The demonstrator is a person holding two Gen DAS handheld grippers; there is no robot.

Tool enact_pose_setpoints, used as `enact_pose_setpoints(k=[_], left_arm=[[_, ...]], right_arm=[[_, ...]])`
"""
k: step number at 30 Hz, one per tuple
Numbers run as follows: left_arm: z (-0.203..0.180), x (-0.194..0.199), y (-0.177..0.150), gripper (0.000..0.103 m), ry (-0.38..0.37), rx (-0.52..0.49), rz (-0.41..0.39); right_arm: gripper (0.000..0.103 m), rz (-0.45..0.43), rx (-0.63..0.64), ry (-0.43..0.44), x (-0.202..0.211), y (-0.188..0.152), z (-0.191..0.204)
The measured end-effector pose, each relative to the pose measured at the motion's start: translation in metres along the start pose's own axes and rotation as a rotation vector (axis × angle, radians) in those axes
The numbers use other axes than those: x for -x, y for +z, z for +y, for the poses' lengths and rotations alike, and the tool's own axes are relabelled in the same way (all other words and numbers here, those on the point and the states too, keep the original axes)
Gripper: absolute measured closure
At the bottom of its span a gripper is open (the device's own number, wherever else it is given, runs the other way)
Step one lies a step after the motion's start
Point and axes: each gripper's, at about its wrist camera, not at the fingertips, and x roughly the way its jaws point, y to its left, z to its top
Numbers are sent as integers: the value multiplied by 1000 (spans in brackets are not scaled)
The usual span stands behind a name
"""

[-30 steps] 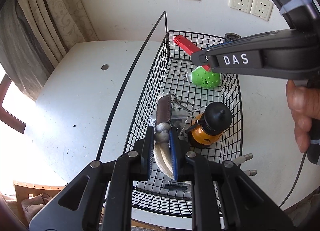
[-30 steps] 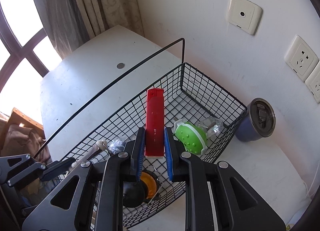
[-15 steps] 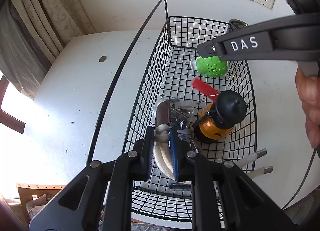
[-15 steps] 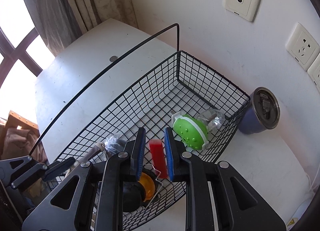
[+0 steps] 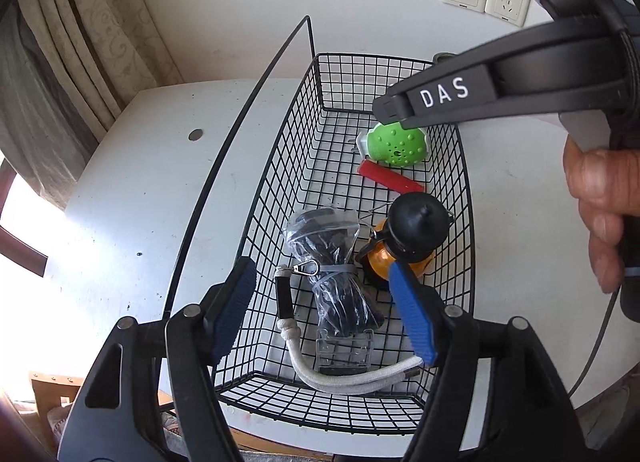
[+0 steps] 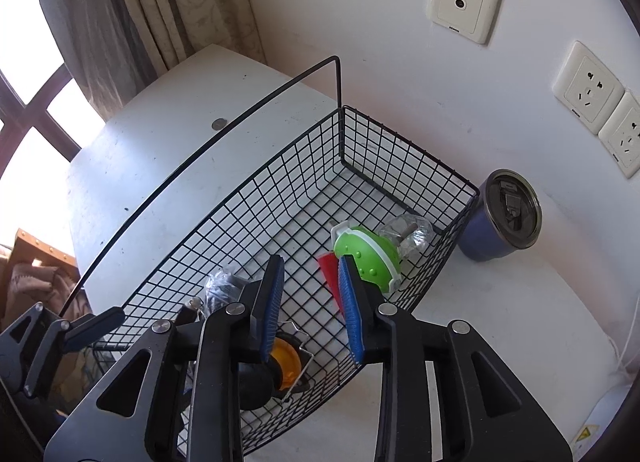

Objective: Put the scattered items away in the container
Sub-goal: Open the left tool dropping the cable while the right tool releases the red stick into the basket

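1. Left gripper [image 5: 324, 310] hangs over the near end of the wire basket [image 5: 276, 166], fingers [image 5: 234, 308] spread wide, nothing in them.
2. Right gripper [image 6: 310, 310] above the basket's right side, fingers [image 6: 352, 310] parted, empty.
3. Inside the basket: white rope w/ dark handle [image 5: 344, 376] along the near end, bagged black cord [image 5: 332, 262] beside it, orange lantern w/ black cap [image 5: 404, 238], red bar [image 5: 390, 179], green ball [image 5: 394, 144].
4. Basket sits on the white counter [image 5: 132, 190]; blue tumbler [image 6: 500, 218] just outside the far right corner.
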Motion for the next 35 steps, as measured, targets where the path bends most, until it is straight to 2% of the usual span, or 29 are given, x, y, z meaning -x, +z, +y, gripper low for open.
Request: enact_pose_setpoints(k=[4,7,35], left_arm=[[5,3,-1,37,-8,27,1],[8,4,-3,37,-1,43,7],[4,30,-14,37,60,50,-36]], right_arm=[[63,-4,11,-35,6,-1,0],[62,-9,24,-39,10,-3,1],[61,-42,43,-34,30,-7,10]])
